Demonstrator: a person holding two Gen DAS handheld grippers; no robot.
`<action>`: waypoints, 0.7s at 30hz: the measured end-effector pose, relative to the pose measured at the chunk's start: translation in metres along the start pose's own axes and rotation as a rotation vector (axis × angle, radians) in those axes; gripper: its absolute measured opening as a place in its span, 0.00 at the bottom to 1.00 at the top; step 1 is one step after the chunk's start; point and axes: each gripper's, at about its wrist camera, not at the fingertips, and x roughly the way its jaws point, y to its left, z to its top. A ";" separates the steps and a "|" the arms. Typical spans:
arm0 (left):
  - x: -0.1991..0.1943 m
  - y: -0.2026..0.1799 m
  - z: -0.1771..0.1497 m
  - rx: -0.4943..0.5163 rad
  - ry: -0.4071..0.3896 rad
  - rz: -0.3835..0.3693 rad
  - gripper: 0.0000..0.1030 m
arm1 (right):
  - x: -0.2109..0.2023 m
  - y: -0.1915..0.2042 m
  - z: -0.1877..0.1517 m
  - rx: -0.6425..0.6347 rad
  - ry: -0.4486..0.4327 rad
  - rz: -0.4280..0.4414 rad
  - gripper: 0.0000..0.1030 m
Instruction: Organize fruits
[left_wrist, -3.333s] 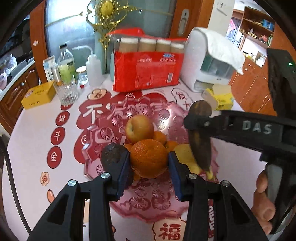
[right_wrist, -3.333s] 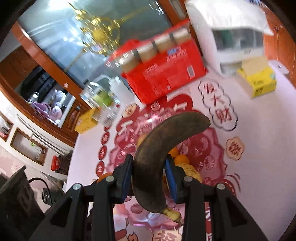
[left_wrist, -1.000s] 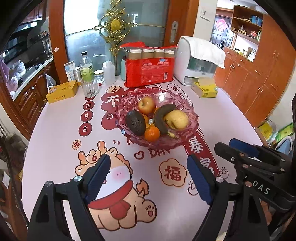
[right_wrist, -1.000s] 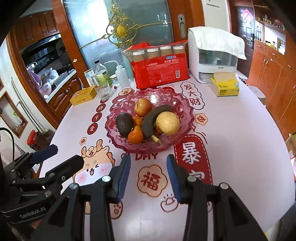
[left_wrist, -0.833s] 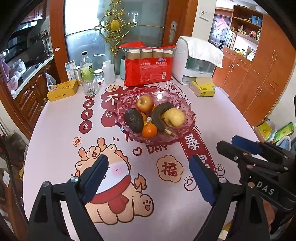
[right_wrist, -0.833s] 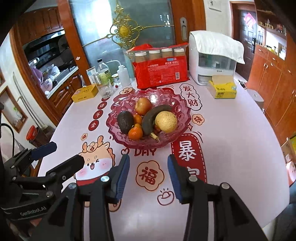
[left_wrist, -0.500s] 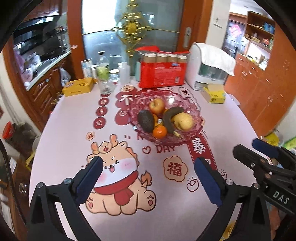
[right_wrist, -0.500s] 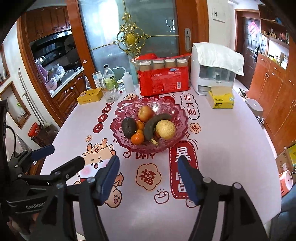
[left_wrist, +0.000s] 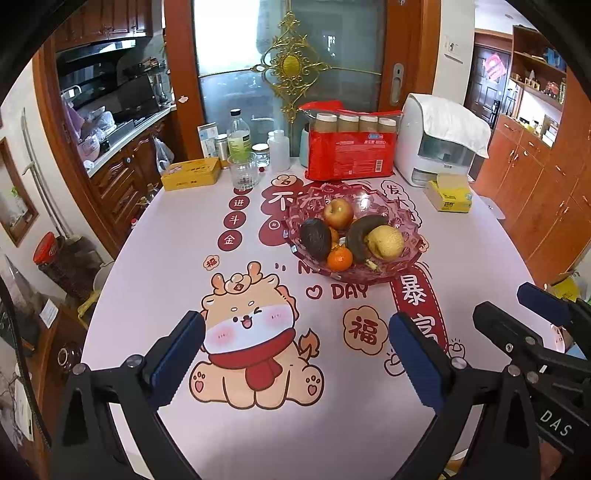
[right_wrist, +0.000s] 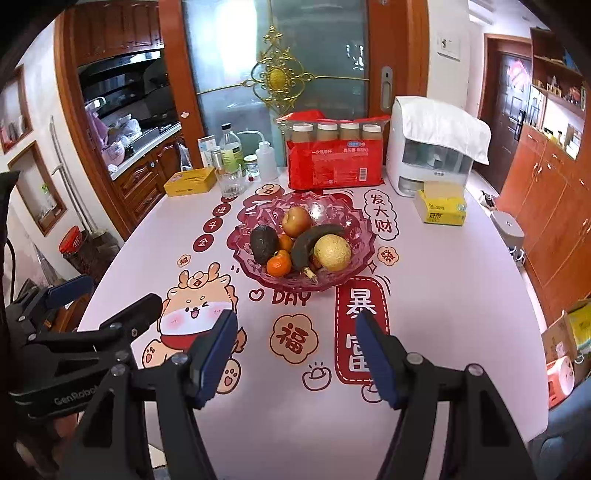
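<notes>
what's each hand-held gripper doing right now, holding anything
Left hand-held gripper: open, holding nothing, above the bare table.
Right hand-held gripper: open, holding nothing, short of the fruit bowl.

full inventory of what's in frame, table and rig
fruit bowl: 1, pink glass, table centre
apple: 1, red, back of bowl
avocado: 1, dark, bowl left
banana: 1, blackened, bowl middle
pear: 1, yellow, bowl right
oranges: at least 2, bowl front
red pack: 1, behind bowl
white appliance: 1, back right
tissue pack: 1, yellow
yellow tin: 1, back left
bottles and glass: several, back left
left gripper: open, empty
right gripper: open, empty
</notes>
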 end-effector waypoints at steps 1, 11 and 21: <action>-0.002 -0.001 -0.001 -0.002 -0.001 0.004 0.96 | -0.001 -0.001 -0.001 0.000 0.001 0.004 0.65; -0.006 -0.007 -0.009 -0.016 0.019 0.021 0.96 | -0.002 -0.009 -0.008 0.004 0.020 0.033 0.65; 0.000 -0.016 -0.010 -0.006 0.047 0.018 0.96 | -0.003 -0.015 -0.012 0.010 0.036 0.038 0.65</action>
